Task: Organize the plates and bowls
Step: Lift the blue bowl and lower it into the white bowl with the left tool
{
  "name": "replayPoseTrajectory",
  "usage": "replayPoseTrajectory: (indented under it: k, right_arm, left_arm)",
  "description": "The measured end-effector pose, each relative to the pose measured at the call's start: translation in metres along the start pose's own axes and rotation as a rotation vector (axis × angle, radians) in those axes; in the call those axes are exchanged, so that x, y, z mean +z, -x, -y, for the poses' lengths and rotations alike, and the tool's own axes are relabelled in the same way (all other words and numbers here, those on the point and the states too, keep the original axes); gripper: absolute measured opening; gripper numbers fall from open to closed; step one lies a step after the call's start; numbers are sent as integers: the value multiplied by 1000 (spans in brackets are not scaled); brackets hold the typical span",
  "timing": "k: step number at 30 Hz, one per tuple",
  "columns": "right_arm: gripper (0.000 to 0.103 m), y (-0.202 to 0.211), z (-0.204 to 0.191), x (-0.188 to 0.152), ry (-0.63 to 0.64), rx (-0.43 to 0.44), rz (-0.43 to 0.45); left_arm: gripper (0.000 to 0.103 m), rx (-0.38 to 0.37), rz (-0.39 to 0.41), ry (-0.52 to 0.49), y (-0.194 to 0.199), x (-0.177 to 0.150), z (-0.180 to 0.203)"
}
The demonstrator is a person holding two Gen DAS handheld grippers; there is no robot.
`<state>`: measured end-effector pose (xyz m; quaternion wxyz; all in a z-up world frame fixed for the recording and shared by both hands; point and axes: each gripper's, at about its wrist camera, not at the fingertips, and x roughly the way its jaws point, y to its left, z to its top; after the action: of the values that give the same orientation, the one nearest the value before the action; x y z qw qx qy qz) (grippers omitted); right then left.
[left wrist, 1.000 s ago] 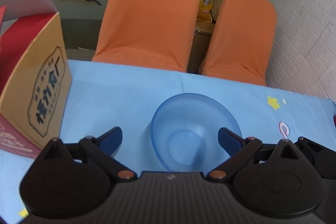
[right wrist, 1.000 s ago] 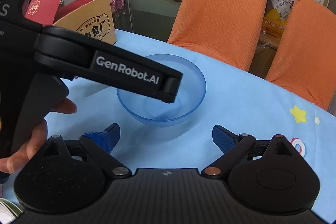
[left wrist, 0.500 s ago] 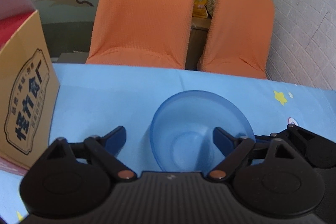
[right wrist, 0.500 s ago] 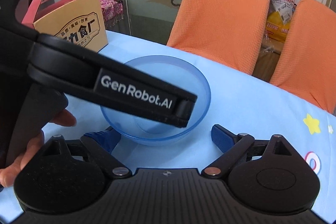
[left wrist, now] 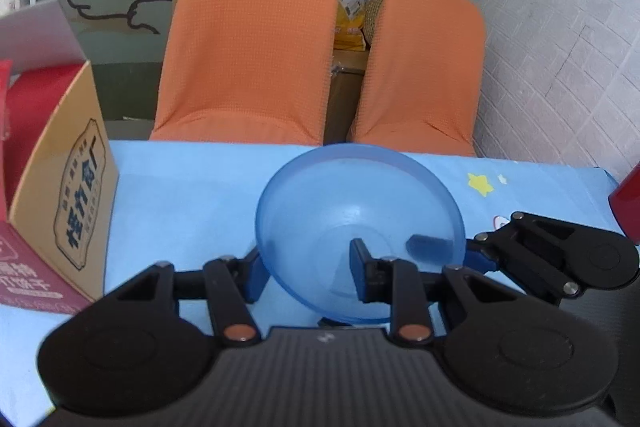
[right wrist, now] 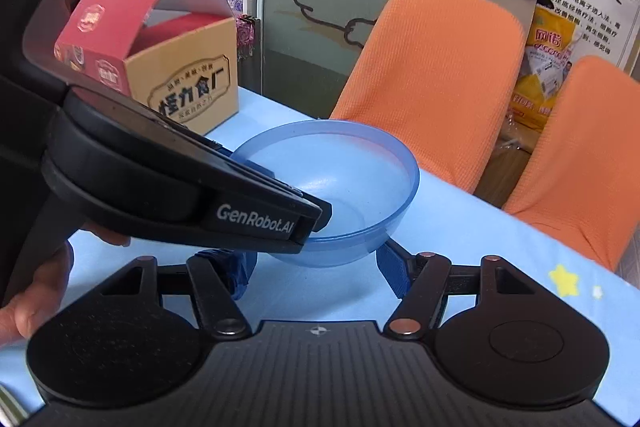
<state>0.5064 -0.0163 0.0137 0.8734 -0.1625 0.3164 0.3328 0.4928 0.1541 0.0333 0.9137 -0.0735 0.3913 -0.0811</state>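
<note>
I have both jaws clamped on the blue bowl (left wrist: 360, 223): left gripper (left wrist: 308, 267) across its near wall, right gripper (right wrist: 316, 267) around its base. Bowl tilted, just above the desk (right wrist: 500, 227). Grasp done; placement remains

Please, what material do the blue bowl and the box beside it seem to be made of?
Blue bowl: probably plastic, translucent and smooth; the gripper finger shows through its wall. Box: printed cardboard, matte, with folded open flaps and a red inner side.
</note>
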Motion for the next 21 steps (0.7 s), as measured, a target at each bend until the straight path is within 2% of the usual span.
replayPoseTrajectory:
  k: [4, 8, 12, 15, 18, 21]
  right_arm:
    - [52, 45, -4, 5, 20, -7, 16]
    - [52, 107, -14, -12, 32, -27, 41]
    - [52, 166, -26, -58, 19, -65, 51]
    - [53, 201, -35, -97, -22, -85, 25]
    - [53, 224, -43, -133, -59, -105, -13]
    - [53, 240, -48, -160, -88, -128, -26]
  left_arm:
    - [28, -24, 35, -23, 44, -2, 28]
    - [28, -97, 29, -45, 87, -20, 62]
    - [28, -171, -2, -106, 117, -61, 106]
    - [28, -213, -35, -151, 128, -103, 142]
    - [28, -239, -58, -202, 133, -139, 173]
    - [28, -241, -71, -244, 135, -162, 194]
